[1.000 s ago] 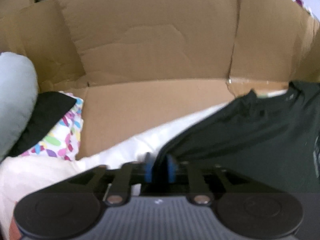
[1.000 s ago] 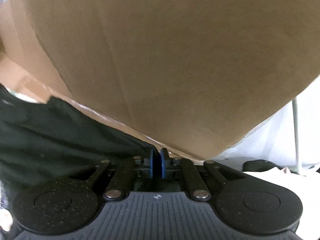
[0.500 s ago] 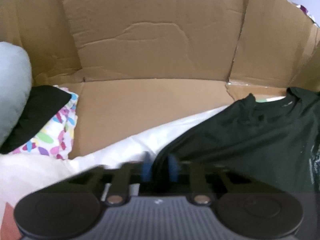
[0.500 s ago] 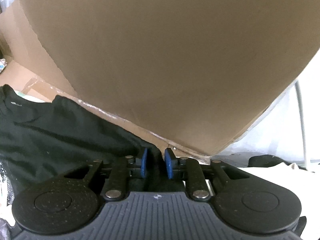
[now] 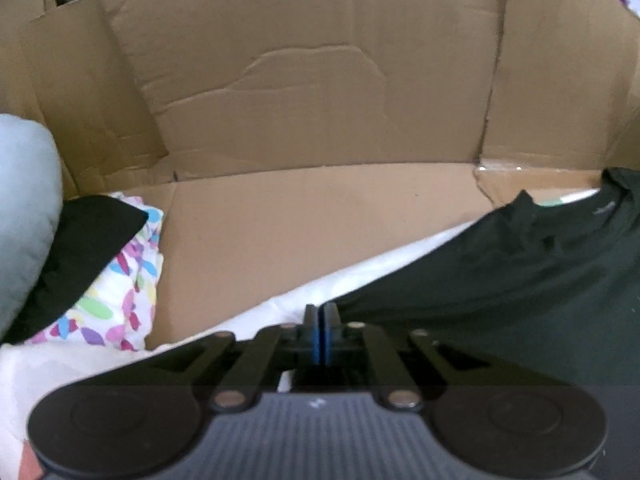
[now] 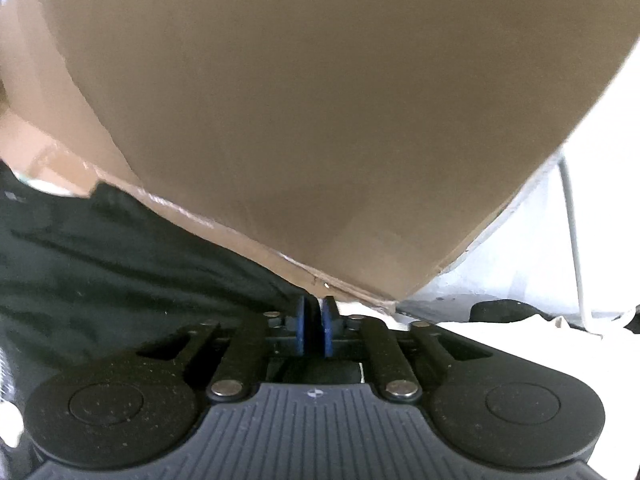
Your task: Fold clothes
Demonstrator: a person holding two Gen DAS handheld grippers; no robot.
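A black T-shirt (image 5: 520,280) lies spread on a white sheet (image 5: 280,304), its collar toward the far right. My left gripper (image 5: 320,320) sits at the shirt's left edge with its blue pads pressed together on the hem. In the right wrist view the same black shirt (image 6: 100,260) fills the left side. My right gripper (image 6: 314,320) is at its right edge, the pads nearly together with dark fabric between them.
Cardboard walls (image 5: 320,100) and a cardboard floor (image 5: 300,220) ring the work area, and a cardboard panel (image 6: 320,120) looms close over the right gripper. At the left lie a colourful patterned cloth (image 5: 120,292), a black cloth (image 5: 80,240) and a pale cushion (image 5: 24,200). A metal rod (image 6: 572,220) stands at the right.
Both grippers opened half a second ago and have now closed again at the shirt's edges. The left wrist view has shifted slightly, showing more of the cardboard floor.
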